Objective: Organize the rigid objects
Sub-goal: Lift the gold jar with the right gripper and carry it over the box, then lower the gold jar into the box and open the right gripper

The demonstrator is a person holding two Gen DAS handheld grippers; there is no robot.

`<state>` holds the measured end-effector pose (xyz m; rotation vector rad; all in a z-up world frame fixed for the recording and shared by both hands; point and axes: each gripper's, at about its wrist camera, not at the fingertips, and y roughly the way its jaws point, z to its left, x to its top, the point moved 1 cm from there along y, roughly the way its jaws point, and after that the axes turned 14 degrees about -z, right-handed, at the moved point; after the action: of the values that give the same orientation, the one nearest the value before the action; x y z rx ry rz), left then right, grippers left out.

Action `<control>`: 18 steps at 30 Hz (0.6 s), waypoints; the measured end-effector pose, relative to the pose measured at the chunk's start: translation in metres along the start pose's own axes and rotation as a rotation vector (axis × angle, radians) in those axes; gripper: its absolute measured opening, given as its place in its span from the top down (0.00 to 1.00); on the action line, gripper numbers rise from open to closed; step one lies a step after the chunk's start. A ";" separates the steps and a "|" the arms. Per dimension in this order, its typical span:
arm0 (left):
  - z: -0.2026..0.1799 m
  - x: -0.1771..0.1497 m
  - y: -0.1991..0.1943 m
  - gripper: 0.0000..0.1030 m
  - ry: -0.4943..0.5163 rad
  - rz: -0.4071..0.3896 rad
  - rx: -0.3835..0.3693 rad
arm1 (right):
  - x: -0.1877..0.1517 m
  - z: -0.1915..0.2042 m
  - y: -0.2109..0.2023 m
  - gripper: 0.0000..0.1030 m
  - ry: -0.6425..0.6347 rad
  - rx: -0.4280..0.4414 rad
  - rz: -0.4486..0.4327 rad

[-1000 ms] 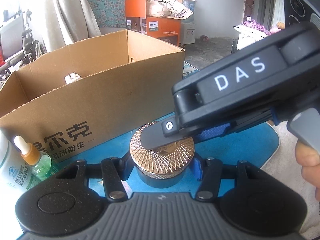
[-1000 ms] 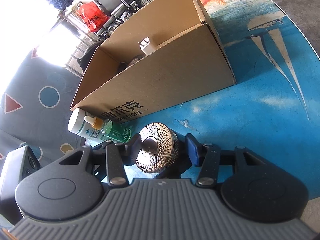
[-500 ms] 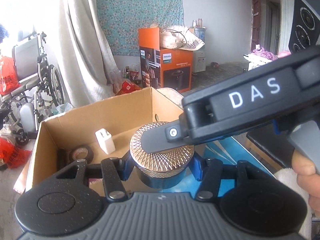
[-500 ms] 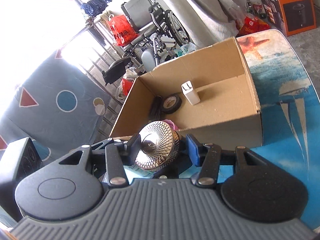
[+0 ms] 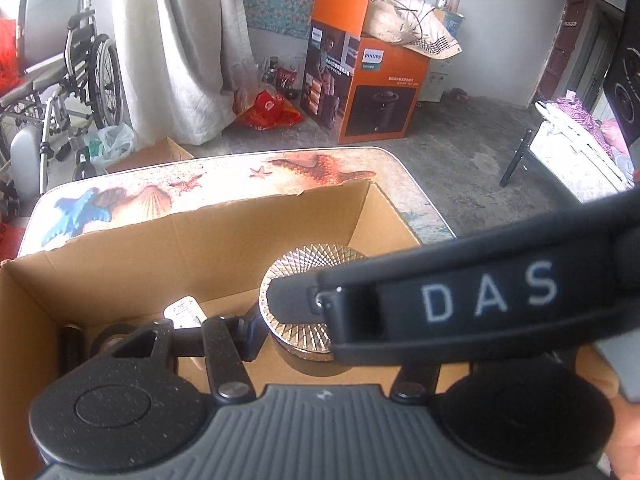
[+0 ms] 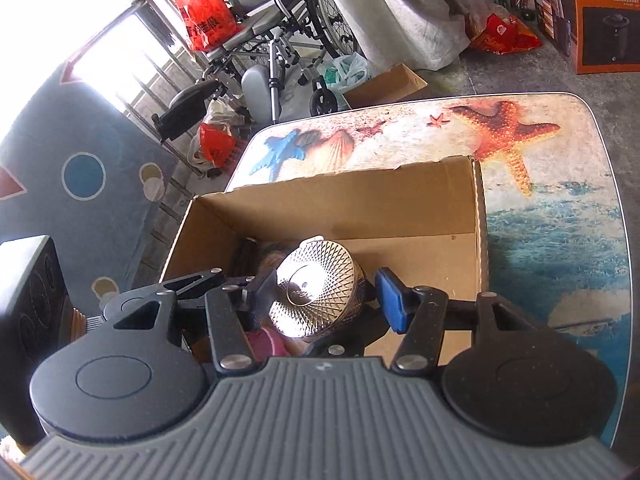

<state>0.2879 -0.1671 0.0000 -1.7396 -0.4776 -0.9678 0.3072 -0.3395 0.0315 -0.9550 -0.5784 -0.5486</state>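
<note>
The bench carries an open cardboard box. Both tools tilt steeply down over its inside. A hand shows at the near right edge in the left wrist view. The left hand-held gripper is about half open and clamps the gold-lidded jar above the box floor. The right hand-held gripper straddles the lid. Its jaws have just been opening, and the blue right pad stands clear of the jar.
</note>
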 end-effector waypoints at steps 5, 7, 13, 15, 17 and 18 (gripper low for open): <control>0.020 0.005 0.034 0.45 -0.007 0.052 0.028 | 0.008 -0.008 0.047 0.47 -0.046 -0.031 0.053; 0.024 0.008 0.040 0.45 -0.013 0.055 0.027 | 0.014 -0.007 0.061 0.47 -0.087 -0.039 0.061; 0.030 0.019 0.055 0.45 -0.047 0.066 0.021 | 0.028 -0.009 0.080 0.47 -0.113 -0.048 0.073; 0.031 0.019 0.057 0.44 -0.064 0.073 0.016 | 0.029 -0.011 0.081 0.47 -0.119 -0.054 0.073; 0.034 0.018 0.061 0.43 -0.089 0.094 0.011 | 0.028 -0.011 0.081 0.48 -0.128 -0.068 0.073; 0.036 0.018 0.061 0.43 -0.099 0.094 0.009 | 0.028 -0.012 0.082 0.48 -0.137 -0.072 0.070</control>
<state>0.3555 -0.1599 -0.0274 -1.7918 -0.4584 -0.8151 0.3840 -0.3161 -0.0029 -1.0825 -0.6484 -0.4463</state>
